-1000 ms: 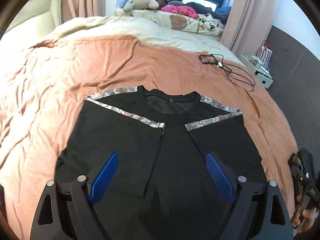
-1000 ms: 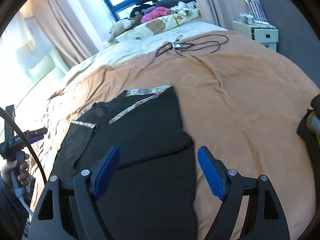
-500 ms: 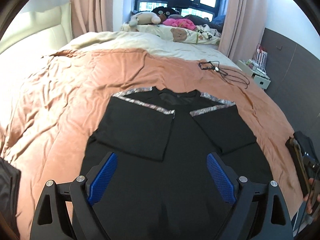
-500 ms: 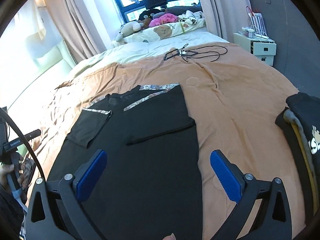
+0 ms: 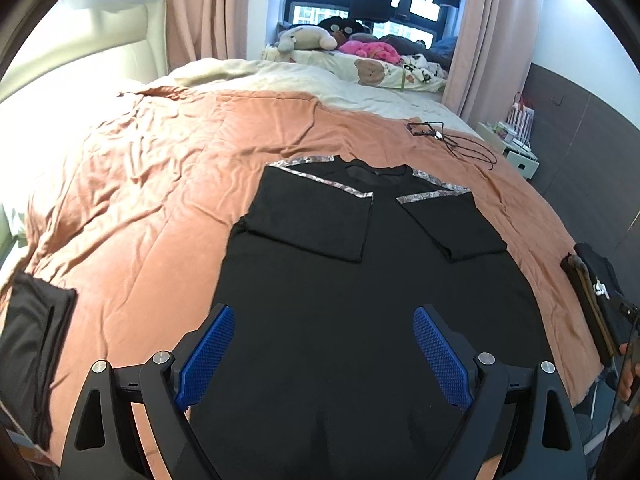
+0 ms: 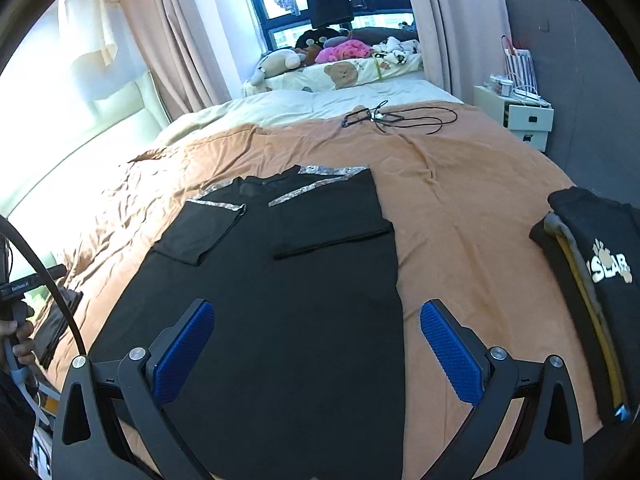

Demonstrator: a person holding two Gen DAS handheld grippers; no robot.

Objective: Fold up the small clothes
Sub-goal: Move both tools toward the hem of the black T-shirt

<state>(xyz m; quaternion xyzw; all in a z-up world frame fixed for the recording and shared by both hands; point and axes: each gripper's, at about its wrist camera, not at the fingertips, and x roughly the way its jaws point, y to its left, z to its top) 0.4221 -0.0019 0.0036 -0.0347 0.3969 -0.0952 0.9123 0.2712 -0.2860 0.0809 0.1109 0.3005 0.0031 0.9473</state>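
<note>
A black T-shirt with patterned shoulder trim lies flat on the orange bedspread, collar away from me, both sleeves folded inward over the chest. My left gripper hangs above the shirt's lower part, open, with nothing between its blue pads. My right gripper hovers over the shirt's lower right edge, also wide open and empty. Neither touches the cloth.
A stack of folded dark clothes lies at the bed's right edge. Another black garment sits at the left edge. A black cable lies further up the bed; soft toys and a white bedside cabinet are beyond.
Both grippers have drawn back from the collar end toward the hem and risen a little, so more of the shirt shows. The right gripper's jaws have widened.
</note>
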